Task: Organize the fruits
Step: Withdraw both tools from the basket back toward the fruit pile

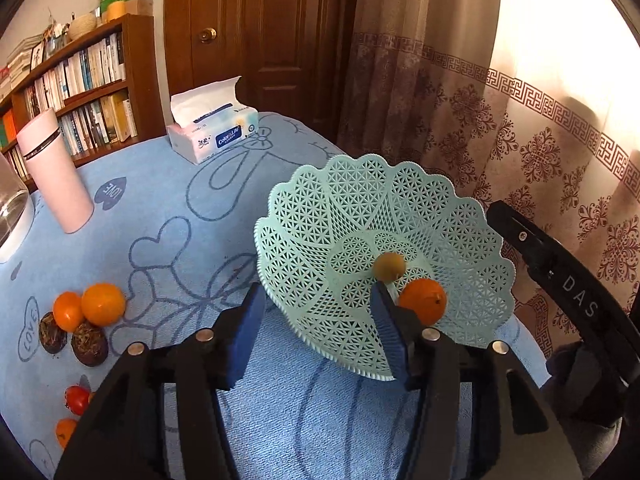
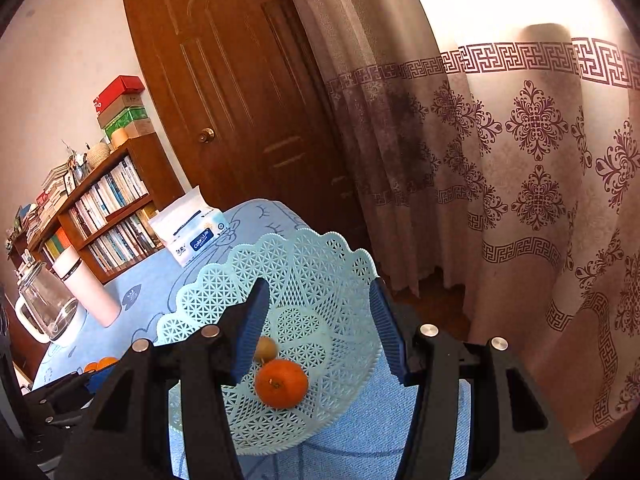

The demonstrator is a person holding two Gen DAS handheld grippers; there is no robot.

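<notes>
Already two fruits lie in the mint lattice basket (image 1: 400, 208): a small brownish fruit (image 1: 389, 266) and an orange (image 1: 423, 300) just beside it. Both tongs stand partly open and hold nothing: the left tongs (image 1: 318, 320) straddle the basket's near rim, while the right tongs (image 2: 320, 320) hover over its bowl. Fruit not yet sorted sits at the lower left of the left view: two oranges (image 1: 90, 308), two dark fruits (image 1: 76, 340) and a small red fruit (image 1: 78, 399) on the blue-clothed bench (image 1: 180, 208). That pile lies left of the left tongs, so the left hand looks nearer for the next pick.
</notes>
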